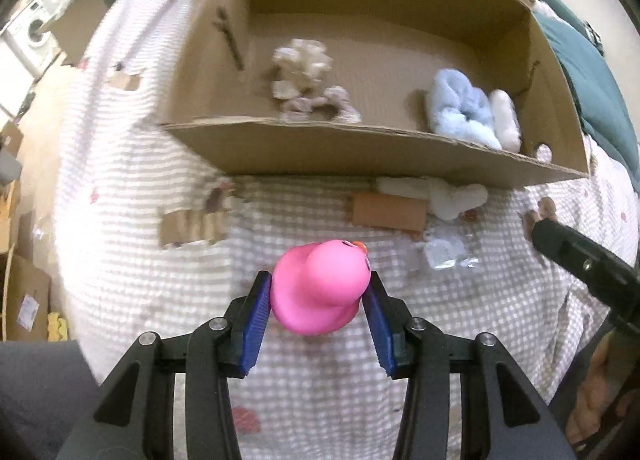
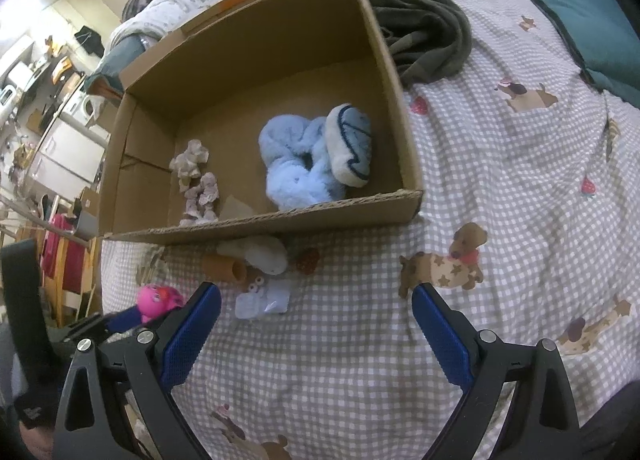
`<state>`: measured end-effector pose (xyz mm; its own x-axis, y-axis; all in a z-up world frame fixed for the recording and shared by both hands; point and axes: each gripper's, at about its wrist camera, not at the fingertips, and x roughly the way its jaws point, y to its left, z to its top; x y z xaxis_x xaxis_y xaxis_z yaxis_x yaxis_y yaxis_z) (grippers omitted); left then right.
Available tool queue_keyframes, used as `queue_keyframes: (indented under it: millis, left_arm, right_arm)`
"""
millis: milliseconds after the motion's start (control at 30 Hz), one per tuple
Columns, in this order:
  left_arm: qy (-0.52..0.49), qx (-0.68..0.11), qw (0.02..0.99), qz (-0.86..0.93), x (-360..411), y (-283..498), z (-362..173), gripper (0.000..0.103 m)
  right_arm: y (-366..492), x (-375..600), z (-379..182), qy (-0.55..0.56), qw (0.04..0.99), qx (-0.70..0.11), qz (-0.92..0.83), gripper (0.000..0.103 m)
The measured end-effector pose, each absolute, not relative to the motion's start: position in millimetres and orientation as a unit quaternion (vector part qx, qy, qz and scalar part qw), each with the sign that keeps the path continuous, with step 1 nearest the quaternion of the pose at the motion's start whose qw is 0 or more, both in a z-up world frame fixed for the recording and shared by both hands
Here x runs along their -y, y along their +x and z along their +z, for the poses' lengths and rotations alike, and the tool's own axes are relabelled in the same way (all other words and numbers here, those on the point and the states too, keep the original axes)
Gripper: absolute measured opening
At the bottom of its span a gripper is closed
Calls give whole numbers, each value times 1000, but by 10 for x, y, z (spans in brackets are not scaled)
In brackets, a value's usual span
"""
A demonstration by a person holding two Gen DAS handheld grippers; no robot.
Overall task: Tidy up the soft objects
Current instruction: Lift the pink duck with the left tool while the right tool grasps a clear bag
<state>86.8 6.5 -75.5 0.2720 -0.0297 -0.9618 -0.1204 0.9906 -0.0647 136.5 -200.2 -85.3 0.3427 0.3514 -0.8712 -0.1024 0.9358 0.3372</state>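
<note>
My left tongs (image 1: 318, 292) are clamped on the pink duck (image 1: 316, 288), blue pads pressing its body from either side, and it hangs above the checked bed (image 1: 120, 200) just short of the box (image 1: 360, 148). I judge the duck to be light, hollow and squashy: it gives under the pads, and its smooth skin could slip if I ease off, so I hold it across the fat lower body, not the head or beak. Further right, inside the box, lie a beige plush (image 1: 304, 76) near the left and a blue plush (image 1: 464, 108) with a white piece beside it at the right end. Both look fluffy and weightless; a pinch through the bulk would do. On the bed against the box's near wall sit a white plush (image 2: 260, 254), a brown tube (image 2: 224, 268) and a clear wrapper (image 2: 264, 300). My right tongs (image 2: 316, 308) stand wide apart over the bed, holding nothing.
</note>
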Motion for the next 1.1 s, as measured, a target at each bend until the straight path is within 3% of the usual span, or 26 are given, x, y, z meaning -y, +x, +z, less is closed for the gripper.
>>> queue_keyframes:
  millis: [500, 867, 933, 1100]
  left_arm:
    - [-91, -587, 801, 74, -299, 858, -559, 42]
    - [-101, -590, 797, 78, -333, 981, -682, 42]
    - [-101, -588, 799, 74, -325, 1011, -711, 42]
    - [-102, -582, 804, 68, -268, 1011, -693, 42]
  right_arm:
    - [1437, 1033, -1393, -39, 761, -613, 207, 103]
    - [1476, 849, -1547, -69, 755, -619, 208, 102]
    - [1461, 837, -1536, -75, 758, -614, 206, 92]
    - [1397, 787, -1460, -80, 765, -605, 206, 54]
